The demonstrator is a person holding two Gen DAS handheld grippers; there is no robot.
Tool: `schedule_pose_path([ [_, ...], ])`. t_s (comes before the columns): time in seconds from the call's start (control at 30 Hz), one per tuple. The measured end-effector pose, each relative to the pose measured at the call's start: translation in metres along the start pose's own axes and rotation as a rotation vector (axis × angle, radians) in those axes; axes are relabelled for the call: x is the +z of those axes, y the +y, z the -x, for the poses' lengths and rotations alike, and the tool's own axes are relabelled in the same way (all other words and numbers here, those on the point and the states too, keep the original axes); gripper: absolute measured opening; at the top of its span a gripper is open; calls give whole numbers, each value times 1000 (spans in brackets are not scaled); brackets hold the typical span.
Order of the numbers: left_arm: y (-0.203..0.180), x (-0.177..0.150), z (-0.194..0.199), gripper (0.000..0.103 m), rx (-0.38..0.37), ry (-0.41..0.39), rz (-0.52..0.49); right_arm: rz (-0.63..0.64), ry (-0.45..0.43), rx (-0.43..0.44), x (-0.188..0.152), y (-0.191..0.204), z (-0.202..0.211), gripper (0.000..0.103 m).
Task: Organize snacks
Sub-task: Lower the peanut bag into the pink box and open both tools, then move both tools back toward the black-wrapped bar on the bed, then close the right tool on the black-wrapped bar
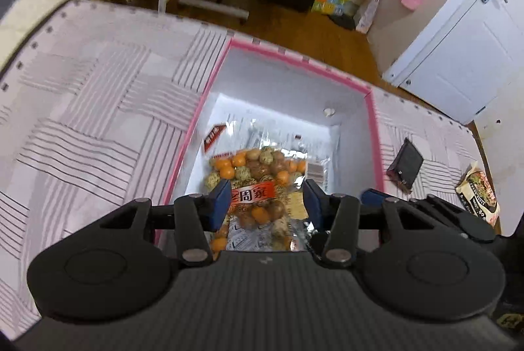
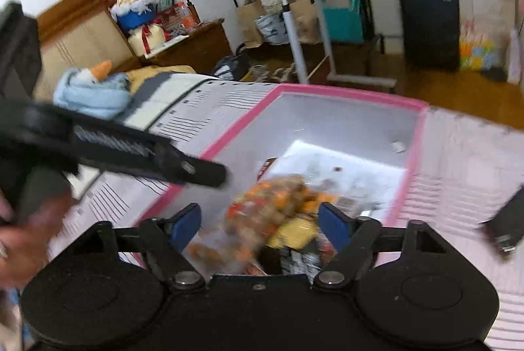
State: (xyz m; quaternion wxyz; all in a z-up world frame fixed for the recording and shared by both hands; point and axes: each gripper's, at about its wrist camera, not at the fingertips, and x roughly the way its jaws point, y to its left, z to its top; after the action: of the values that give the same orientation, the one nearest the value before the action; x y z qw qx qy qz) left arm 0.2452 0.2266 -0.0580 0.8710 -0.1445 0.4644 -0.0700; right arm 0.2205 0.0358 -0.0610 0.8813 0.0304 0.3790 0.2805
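One box (image 1: 373,134) with a pink rim and white walls sits on a bed (image 1: 98,108) covered in a pink striped sheet. Inside it lies one clear bag of snacks (image 1: 258,167) filled with orange, brown and speckled balls, on top of a few flatter packets; the right wrist view shows a yellow packet (image 2: 294,233) and a dark one beside it, too blurred to count further.

The left gripper (image 1: 267,197) hangs over the box mouth with its two blue fingers apart and nothing between them; the bag lies below in the box. The right gripper (image 2: 260,223) is likewise spread wide above the near end of the box, holding nothing.

Outside the box, on the sheet to its right, lie one dark wallet (image 1: 406,164) and, at the bed's edge, one more snack packet (image 1: 481,190).

The far half of the box floor is bare white. The left gripper's body crosses above the box's left rim in the right wrist view.
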Motion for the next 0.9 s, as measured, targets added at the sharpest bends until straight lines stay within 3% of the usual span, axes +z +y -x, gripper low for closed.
schedule_pose_path([
  [0.2,-40,-12,38,48,20,-79,-93,46,-136,-39,-14,-35,76,78],
  [0.33,-75,-22,50,51,2,-107,-139,104,-169,-139,-16,-66,120,78],
  [0.4,-94,-25,52,51,-26,-106,-166,65,-169,-169,-15,-88,139,78],
  [0.53,-135,-28,42,51,-70,-102,-210,-139,-194,-173,-17,-142,168,78],
  [0.7,-187,-32,6,50,-116,-75,-228,-285,-217,-179,-23,-194,170,77],
  [0.9,-235,-39,-66,50,-123,-19,-250,-457,-154,-138,-31,-241,127,74],
])
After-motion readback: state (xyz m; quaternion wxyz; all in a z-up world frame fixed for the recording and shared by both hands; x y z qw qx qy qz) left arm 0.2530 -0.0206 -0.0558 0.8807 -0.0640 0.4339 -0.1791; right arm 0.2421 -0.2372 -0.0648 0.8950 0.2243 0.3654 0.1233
